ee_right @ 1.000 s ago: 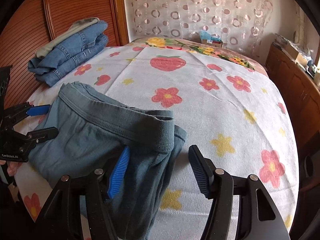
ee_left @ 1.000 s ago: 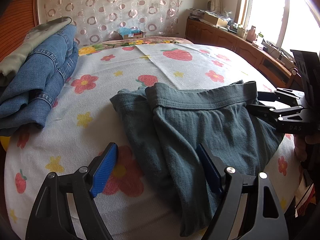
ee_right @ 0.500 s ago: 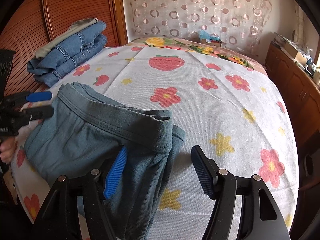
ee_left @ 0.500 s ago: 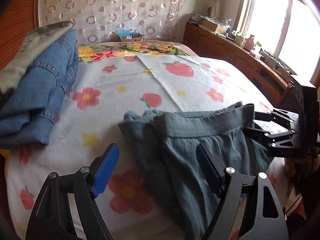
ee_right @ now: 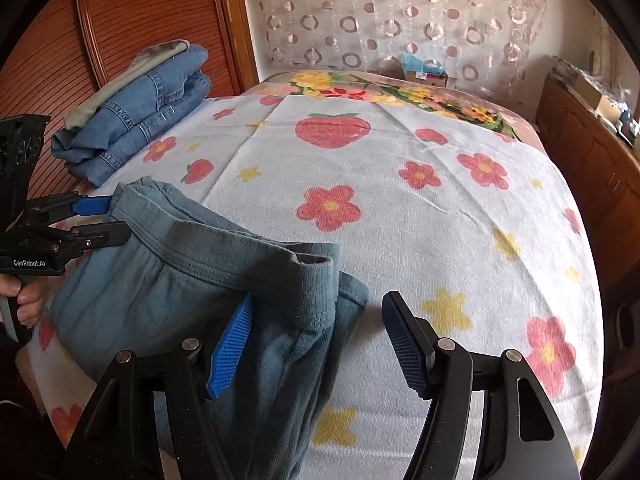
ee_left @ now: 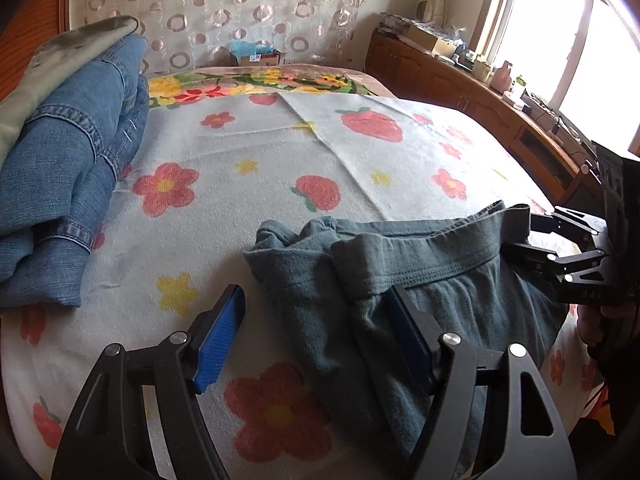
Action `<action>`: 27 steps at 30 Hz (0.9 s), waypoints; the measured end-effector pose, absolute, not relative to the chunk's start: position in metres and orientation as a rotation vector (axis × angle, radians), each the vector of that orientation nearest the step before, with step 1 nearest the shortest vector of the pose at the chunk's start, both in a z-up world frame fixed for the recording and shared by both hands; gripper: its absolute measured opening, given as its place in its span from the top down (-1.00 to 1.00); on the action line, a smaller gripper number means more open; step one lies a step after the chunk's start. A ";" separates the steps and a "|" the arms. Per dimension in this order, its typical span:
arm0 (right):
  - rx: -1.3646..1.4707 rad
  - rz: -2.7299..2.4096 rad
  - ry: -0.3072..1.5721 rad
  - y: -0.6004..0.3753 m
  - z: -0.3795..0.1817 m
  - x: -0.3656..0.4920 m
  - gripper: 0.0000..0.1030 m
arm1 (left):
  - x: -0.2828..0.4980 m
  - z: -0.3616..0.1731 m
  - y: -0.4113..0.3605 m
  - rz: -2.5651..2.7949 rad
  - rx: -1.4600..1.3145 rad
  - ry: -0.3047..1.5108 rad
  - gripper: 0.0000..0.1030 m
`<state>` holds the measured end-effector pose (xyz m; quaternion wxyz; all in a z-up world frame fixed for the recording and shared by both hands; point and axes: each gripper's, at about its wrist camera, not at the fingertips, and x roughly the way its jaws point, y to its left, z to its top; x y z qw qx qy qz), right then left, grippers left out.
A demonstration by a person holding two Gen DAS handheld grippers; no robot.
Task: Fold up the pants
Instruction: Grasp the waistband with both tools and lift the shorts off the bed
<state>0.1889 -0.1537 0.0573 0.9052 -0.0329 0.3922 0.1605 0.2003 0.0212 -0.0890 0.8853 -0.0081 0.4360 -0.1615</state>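
Left wrist view: grey-green ribbed pants [ee_left: 420, 280] lie bunched on the flowered bed [ee_left: 240, 184], their lower part cut off. Left tool [ee_left: 316, 340] is closing, pads clear of cloth. Right tool [ee_right: 316, 344] gapes, empty, waistband between its pads. Folded denim jeans [ee_left: 68, 184] sit far left.

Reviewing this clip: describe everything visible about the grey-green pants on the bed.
The grey-green pants look like soft ribbed knit with a stitched waistband, lying rumpled on the flowered bedspread, waistband bunched at both ends. The left gripper, jaws closing, and the open right gripper each straddle a waistband end; no pads visibly pinch the cloth. Legs run off the near edge.
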 end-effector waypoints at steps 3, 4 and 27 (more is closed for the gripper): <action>-0.083 0.334 0.804 -0.150 0.057 0.187 -0.32 | 0.199 -0.089 0.022 -0.341 -0.023 0.902 -0.42; -0.082 0.339 0.803 -0.150 0.057 0.186 -0.32 | 0.197 -0.089 0.023 -0.347 -0.029 0.899 -0.33; -0.019 0.414 0.798 -0.153 0.057 0.181 0.54 | 0.196 -0.088 0.019 -0.391 -0.066 0.891 0.25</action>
